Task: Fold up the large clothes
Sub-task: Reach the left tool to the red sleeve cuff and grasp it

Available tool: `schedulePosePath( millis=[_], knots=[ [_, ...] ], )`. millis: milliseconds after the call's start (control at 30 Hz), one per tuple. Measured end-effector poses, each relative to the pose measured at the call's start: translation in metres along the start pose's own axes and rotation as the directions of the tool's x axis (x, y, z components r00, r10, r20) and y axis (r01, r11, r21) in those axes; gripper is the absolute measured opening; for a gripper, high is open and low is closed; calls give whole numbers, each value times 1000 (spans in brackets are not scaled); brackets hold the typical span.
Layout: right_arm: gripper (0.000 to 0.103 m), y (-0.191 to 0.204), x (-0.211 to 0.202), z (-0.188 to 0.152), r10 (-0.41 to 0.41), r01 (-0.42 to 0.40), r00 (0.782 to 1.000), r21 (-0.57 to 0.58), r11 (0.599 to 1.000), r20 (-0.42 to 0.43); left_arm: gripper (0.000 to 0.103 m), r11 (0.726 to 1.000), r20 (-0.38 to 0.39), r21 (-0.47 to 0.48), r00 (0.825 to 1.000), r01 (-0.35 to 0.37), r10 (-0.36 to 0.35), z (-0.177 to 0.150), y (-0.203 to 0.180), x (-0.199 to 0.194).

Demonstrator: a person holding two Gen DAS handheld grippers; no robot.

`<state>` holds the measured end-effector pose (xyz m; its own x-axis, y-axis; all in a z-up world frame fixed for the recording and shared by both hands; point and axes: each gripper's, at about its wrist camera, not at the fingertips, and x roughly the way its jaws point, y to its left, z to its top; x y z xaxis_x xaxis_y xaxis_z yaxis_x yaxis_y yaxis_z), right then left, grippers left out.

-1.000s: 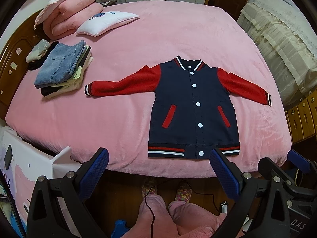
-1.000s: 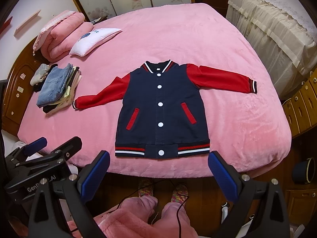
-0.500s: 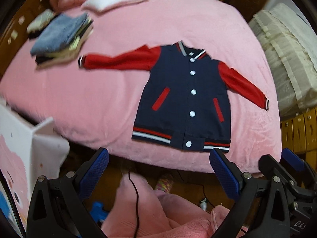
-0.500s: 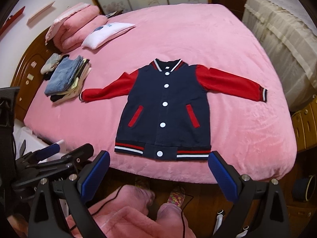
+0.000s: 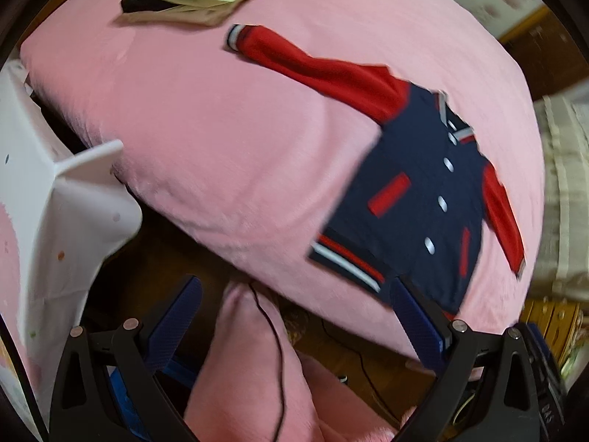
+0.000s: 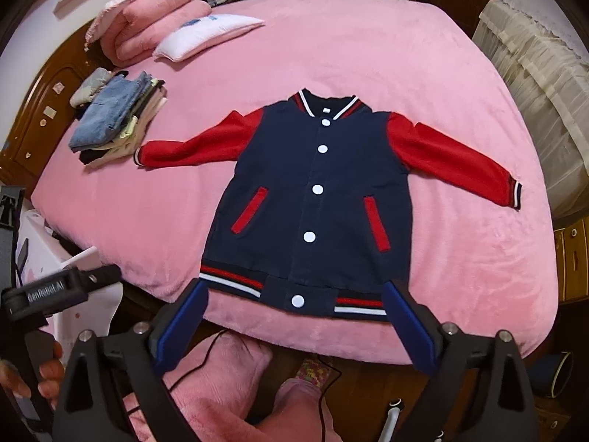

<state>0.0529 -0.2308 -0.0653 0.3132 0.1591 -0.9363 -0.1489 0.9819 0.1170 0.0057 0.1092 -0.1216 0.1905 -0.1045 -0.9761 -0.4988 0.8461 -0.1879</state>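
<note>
A navy and red baseball jacket [image 6: 316,199] lies flat on the pink bed [image 6: 368,55], front side up, with its white snaps done up and both red sleeves spread out wide. Its striped hem sits close to the bed's near edge. Beyond the end of the jacket's left sleeve is a pile of folded clothes [image 6: 114,121] with blue jeans on top. Farther back from the jacket, near the head of the bed, are a white pillow [image 6: 210,33] and a folded pink quilt [image 6: 151,14]. The right tongs [image 6: 294,324] hang just above the jacket's hem, wide apart but closing a little, with nothing pinched between them. The left tongs [image 5: 298,326] are wide apart too, holding nothing, off to the side of the jacket near the bed's edge. That view is tilted and blurry.
</note>
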Motion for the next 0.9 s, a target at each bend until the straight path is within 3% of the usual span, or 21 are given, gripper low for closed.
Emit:
schedulePosePath(
  millis=[133, 300, 500, 700, 767, 900],
  knots=[
    [92, 16, 21, 12, 1, -2, 1000, 10, 1000, 4, 101, 999, 20, -34, 999, -36, 36, 52, 23, 26],
    [92, 36, 51, 37, -11, 13, 999, 66, 998, -30, 101, 990, -41, -42, 990, -137, 135, 132, 49, 84],
    [92, 53, 93, 68, -66, 74, 996, 172, 982, -54, 100, 998, 44, 25, 998, -51, 50, 214, 64, 127],
    [92, 69, 137, 84, -99, 113, 992, 190, 975, -80, 98, 996, 152, 94, 988, -2, -13, 268, 60, 147],
    [92, 74, 149, 88, -98, 113, 991, 178, 978, -91, 87, 993, 152, 121, 988, 8, -26, 282, 54, 154],
    [92, 81, 164, 94, -86, 97, 993, 129, 987, -85, 52, 988, 97, 145, 993, 48, -63, 294, 46, 177]
  ],
)
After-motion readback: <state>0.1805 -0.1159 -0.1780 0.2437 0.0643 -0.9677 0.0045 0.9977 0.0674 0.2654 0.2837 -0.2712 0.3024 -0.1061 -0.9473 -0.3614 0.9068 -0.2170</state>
